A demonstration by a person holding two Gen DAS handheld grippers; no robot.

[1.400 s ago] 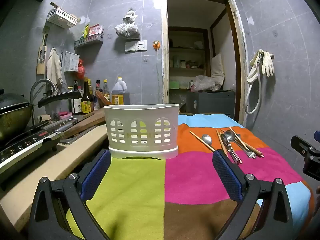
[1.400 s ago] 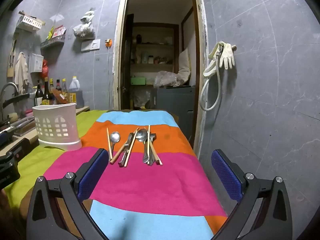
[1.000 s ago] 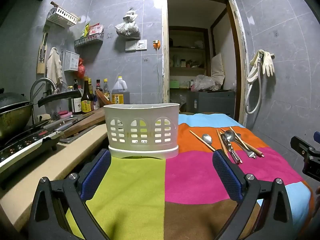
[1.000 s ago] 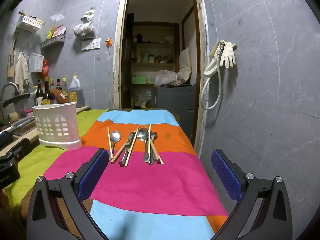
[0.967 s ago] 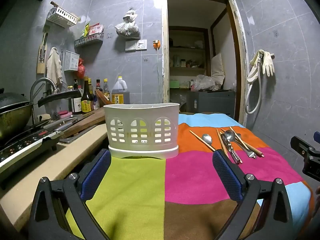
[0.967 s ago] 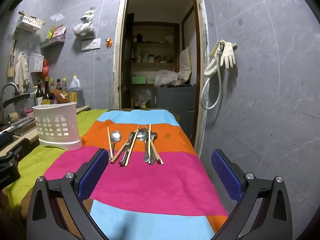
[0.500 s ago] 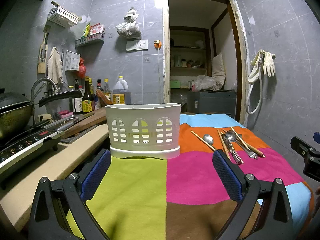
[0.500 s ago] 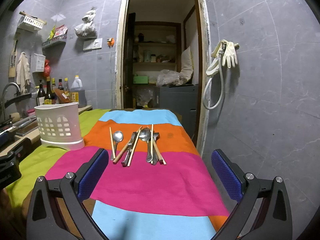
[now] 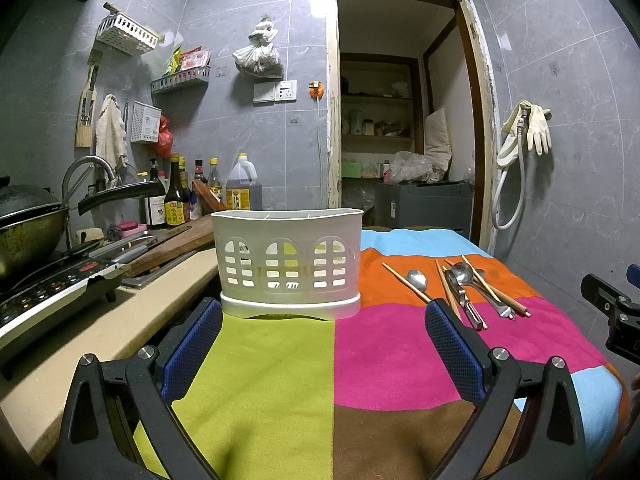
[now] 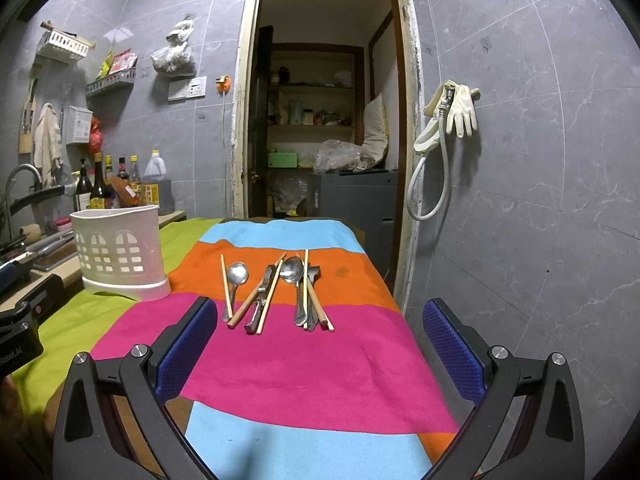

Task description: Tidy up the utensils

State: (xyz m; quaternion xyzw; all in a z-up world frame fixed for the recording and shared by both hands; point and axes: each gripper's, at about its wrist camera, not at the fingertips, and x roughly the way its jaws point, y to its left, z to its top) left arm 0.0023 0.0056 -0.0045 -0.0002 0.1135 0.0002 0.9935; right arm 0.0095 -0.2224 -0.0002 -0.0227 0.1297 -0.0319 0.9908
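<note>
A white slotted utensil holder (image 9: 289, 264) (image 10: 120, 254) stands upright on the striped cloth, straight ahead of my left gripper (image 9: 322, 316), which is open and holds nothing. Spoons (image 10: 236, 276) (image 9: 416, 279), wooden chopsticks (image 10: 272, 292) (image 9: 404, 282) and other metal utensils (image 10: 302, 292) (image 9: 466, 292) lie loose in a row on the orange and pink stripes. My right gripper (image 10: 316, 316) is open and empty, a short way in front of them. Its black body (image 9: 612, 312) shows at the right edge of the left wrist view.
The striped cloth (image 10: 304, 368) covers a narrow table ending at a tiled wall (image 10: 540, 220) on the right. On the left runs a counter (image 9: 100, 320) with an induction cooker (image 9: 48, 284), a wok (image 9: 28, 228), knives and bottles (image 9: 176, 200). A doorway (image 10: 320, 120) opens behind.
Both views have shifted only slightly; the holder and utensils sit a touch further right in frame. Neither gripper has changed its opening, and no object has moved.
</note>
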